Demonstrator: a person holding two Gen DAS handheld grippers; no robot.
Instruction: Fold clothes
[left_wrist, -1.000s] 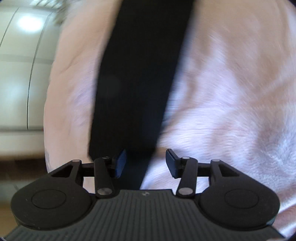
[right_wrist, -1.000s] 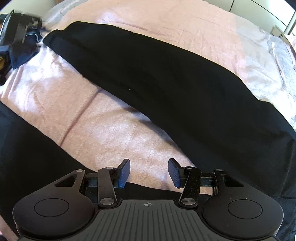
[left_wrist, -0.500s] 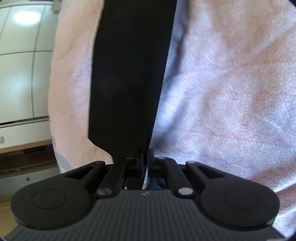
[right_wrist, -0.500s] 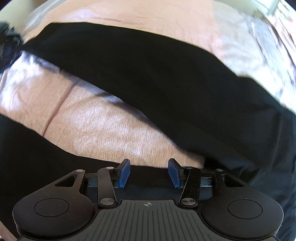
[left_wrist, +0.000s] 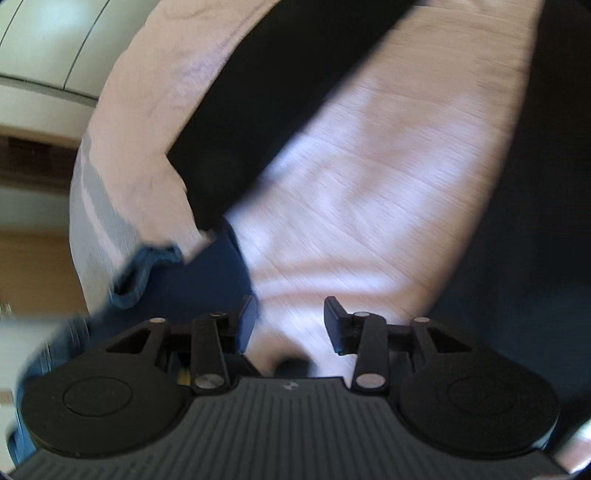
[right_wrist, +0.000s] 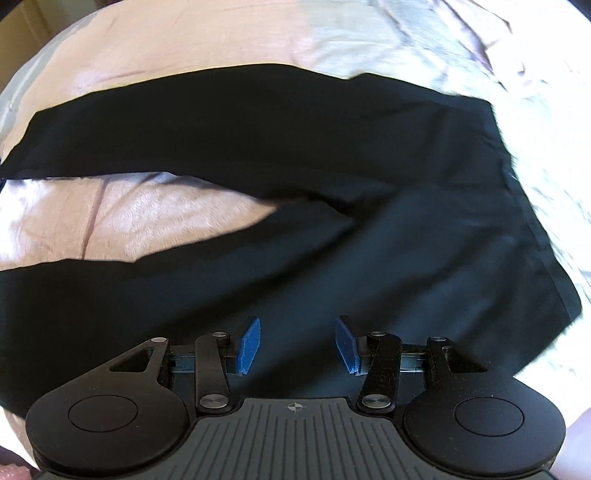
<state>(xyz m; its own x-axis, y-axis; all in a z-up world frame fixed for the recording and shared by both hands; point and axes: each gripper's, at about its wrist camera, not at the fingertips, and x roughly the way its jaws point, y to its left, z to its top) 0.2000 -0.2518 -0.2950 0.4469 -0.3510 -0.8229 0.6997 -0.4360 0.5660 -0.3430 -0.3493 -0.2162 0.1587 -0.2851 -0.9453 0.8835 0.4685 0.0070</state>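
We count 1 pair of black trousers (right_wrist: 369, 229) lying flat on the pink bed (right_wrist: 166, 214), limp, light cloth best pinched at a hem or waistband, while our left hand-held gripper (left_wrist: 290, 321), jaws just reopened, and right hand-held gripper (right_wrist: 297, 345) both stand apart, empty.

A bed covered by a pale pink textured bedspread (right_wrist: 177, 218) filled most of both views, with bright light glaring off it toward nine o'clock in the right wrist view. Beyond its edge, at ten o'clock in the left wrist view, stood glossy white cabinet panels (left_wrist: 48, 40), and a tan wooden floor (left_wrist: 33, 273) lay blurred at nine o'clock.
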